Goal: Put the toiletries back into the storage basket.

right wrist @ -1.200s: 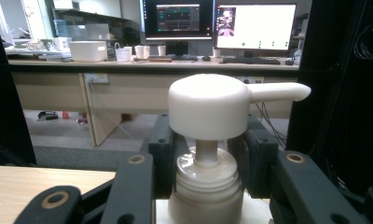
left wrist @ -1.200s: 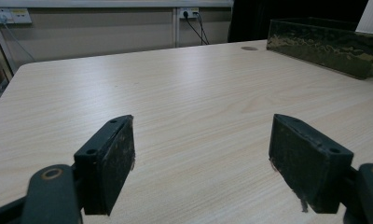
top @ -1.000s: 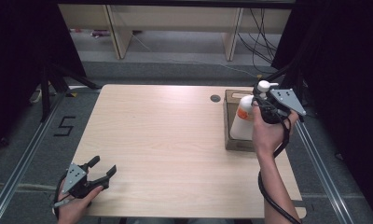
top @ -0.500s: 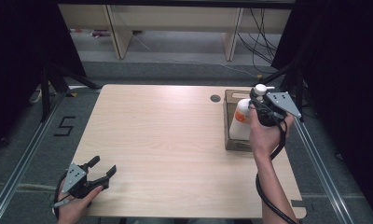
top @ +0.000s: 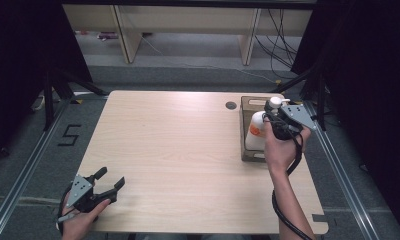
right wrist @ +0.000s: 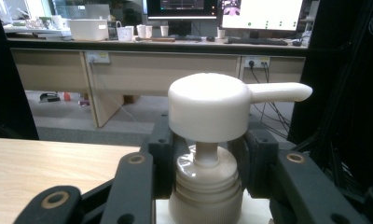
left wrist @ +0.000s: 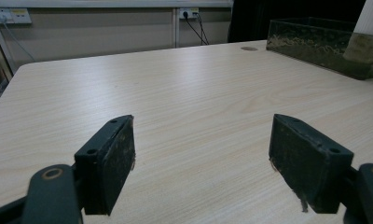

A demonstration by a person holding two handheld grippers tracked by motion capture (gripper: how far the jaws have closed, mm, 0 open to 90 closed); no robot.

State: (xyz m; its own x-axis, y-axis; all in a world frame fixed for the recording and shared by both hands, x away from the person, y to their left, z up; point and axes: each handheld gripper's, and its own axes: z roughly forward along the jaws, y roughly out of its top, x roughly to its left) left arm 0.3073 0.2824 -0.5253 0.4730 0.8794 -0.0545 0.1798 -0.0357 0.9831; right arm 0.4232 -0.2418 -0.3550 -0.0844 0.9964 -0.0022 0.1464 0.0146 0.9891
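Clamping the neck of a white pump bottle (right wrist: 208, 154), the right gripper (top: 277, 119) has its two black fingers (right wrist: 162, 154) pressed against either side of the ribbed collar, just under the round pump head, whose spout points off to the right in the right gripper view. Below the fingers, the bottle's body with its orange label stands in or just above a dark open box (top: 250, 150) at the right edge of the worktop (top: 178, 150); whether its base touches the box floor cannot be told. At the near left corner, the left gripper (top: 104, 186) is held low over the wood, its fingers (left wrist: 109, 163) spread wide apart with bare worktop between them and the box well beyond.
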